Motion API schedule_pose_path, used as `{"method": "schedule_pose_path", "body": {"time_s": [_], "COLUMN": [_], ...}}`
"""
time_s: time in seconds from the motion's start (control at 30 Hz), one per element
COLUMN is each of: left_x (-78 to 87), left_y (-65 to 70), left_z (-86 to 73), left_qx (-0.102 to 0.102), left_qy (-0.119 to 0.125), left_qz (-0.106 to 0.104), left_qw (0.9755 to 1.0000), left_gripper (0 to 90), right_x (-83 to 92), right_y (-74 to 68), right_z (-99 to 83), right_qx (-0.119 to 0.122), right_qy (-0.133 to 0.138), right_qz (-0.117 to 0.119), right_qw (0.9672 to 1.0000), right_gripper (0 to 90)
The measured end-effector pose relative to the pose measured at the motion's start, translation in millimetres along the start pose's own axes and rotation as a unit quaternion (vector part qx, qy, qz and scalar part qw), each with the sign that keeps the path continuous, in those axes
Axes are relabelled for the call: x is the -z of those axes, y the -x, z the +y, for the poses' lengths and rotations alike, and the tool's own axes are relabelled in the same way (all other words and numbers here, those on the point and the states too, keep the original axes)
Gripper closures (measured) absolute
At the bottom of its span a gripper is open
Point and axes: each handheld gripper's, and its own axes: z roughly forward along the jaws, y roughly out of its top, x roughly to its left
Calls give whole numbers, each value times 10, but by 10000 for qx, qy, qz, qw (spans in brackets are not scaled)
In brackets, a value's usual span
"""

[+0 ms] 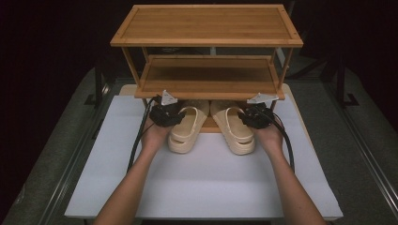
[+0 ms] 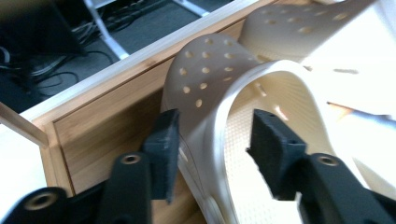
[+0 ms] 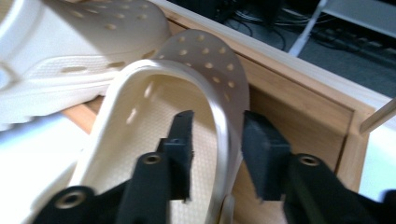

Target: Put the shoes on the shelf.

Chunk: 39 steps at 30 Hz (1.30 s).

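High view: a three-tier bamboo shoe rack stands at the far end of a white table, and two cream perforated clogs lie side by side with their toes pushed onto its bottom shelf and their heels out over the table. The left gripper sits at the outer side of the left clog, the right gripper at the outer side of the right clog, each in a bare hand. From up there the jaws themselves are too small and dark to read.

Left gripper view fills that in: the left gripper straddles the outer side wall of the left clog, one pad outside it and one inside the foot opening. The pads stand clear of the wall, so the jaws are parted, not clamped. The other clog is washed out by glare at the upper right.

Right gripper view mirrors this: the right gripper has the right clog's wall between loose pads, with gaps on both sides. Both clogs' heels are cut off at the bottom edge of these close views.
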Motion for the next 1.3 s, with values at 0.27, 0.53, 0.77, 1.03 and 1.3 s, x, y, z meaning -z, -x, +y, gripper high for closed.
{"method": "schedule_pose_path", "body": {"time_s": [0.27, 0.53, 0.77, 1.03, 1.3], "left_x": [409, 697, 599, 297, 120], "left_y": [-100, -95, 13, 117, 135], "left_z": [-89, -342, -590, -738, -783], "left_qx": [136, 189, 98, -2, -64], "left_qy": [-57, -58, -329, -682, -619], "left_qz": [-670, -1191, -1443, -1586, -1587], "left_qw": [9976, 9927, 9889, 9850, 9854], "left_gripper": [321, 184, 91, 3, 3], "right_x": [384, 782, 754, 491, 319], "right_y": [97, 121, 86, 14, 0], "right_z": [-68, -303, -666, -802, -795], "right_qx": [-317, -286, -238, -103, -54], "right_qy": [30, 15, -346, -660, -564], "right_qz": [479, 778, 1209, 1443, 1697], "right_qw": [9983, 9966, 9918, 9873, 9839], "right_gripper": [407, 273, 162, 123, 97]}}
